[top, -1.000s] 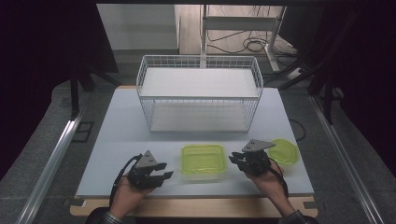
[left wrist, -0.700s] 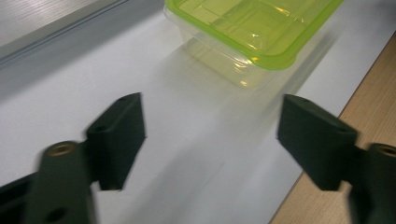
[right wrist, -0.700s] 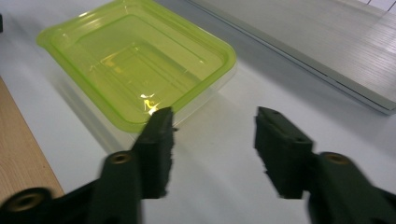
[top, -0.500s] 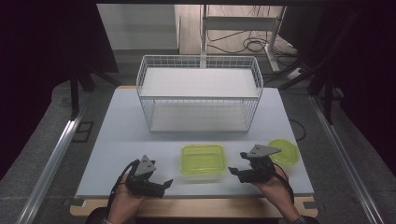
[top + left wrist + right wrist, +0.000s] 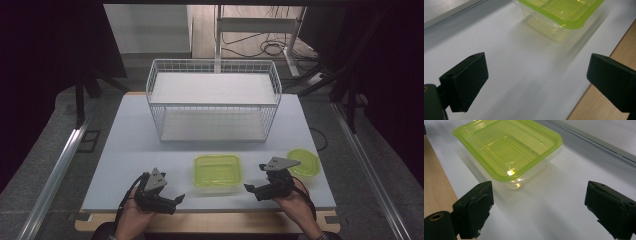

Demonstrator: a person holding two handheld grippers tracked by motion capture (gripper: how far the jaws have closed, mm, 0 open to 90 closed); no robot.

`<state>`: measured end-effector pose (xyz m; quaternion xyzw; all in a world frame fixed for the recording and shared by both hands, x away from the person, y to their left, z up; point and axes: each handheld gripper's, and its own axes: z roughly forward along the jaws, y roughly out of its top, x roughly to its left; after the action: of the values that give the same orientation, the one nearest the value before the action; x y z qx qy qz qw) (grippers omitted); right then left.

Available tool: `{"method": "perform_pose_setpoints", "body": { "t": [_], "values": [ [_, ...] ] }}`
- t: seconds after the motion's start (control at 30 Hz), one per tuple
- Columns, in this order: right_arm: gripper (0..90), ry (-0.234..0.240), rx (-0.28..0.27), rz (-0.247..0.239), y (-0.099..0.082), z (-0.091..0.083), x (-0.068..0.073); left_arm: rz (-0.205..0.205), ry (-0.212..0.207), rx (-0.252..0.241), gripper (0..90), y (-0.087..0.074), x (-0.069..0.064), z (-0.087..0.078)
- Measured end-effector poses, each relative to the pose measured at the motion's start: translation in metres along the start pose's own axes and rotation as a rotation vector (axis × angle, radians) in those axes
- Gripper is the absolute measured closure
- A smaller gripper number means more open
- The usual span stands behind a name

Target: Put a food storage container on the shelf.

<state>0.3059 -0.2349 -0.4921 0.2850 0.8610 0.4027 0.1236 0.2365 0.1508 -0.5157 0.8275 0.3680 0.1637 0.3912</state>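
Observation:
A clear tub with a yellow-green lid (image 5: 217,172) sits on the white table (image 5: 135,135) near the front edge, between my two grippers. My left gripper (image 5: 175,202) is to its left, pointing right at it, open and empty. My right gripper (image 5: 251,191) is to its right, pointing left, also open and empty. In the left gripper view the tub (image 5: 560,15) lies ahead, beyond the wide-apart jaws of the left gripper (image 5: 537,75). The right gripper view shows the tub (image 5: 506,150) close ahead and left of the right gripper (image 5: 541,207).
A white wire basket (image 5: 212,100) with a solid shelf stands at the back middle of the table. A second yellow-green lidded tub (image 5: 303,162) lies at the right, just behind my right hand. The table's wooden front edge (image 5: 210,222) runs under both hands.
Both hands have drawn back toward the front edge and dropped lower. Their jaws now point inward at the tub from either side.

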Motion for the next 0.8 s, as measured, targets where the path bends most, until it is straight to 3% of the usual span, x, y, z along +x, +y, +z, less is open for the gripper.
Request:
{"method": "perform_pose_setpoints", "body": {
  "t": [0.27,0.37,0.47,0.6,0.8],
  "values": [
    [4.6,0.011,0.016,0.05,0.004,0.003,0.0,0.004,0.008,-0.002,3.7,0.0,0.0,0.001],
    [13.6,0.007,0.042,0.09,0.01,0.004,0.0,0.002,0.012,-0.001,3.8,0.0,0.0,0.001],
    [26.2,0.049,0.04,0.136,0.018,0.004,-0.004,0.006,0.015,0.001,4.0,0.0,0.0,0.001],
    [36.3,0.083,0.045,0.199,0.027,0.01,-0.008,0.024,0.023,0.003,4.3,0.0,-0.001,0.001],
    [43.1,0.082,0.081,0.251,0.033,0.024,-0.016,0.038,0.028,0.007,4.5,0.0,-0.002,0.002]
  ]
}}
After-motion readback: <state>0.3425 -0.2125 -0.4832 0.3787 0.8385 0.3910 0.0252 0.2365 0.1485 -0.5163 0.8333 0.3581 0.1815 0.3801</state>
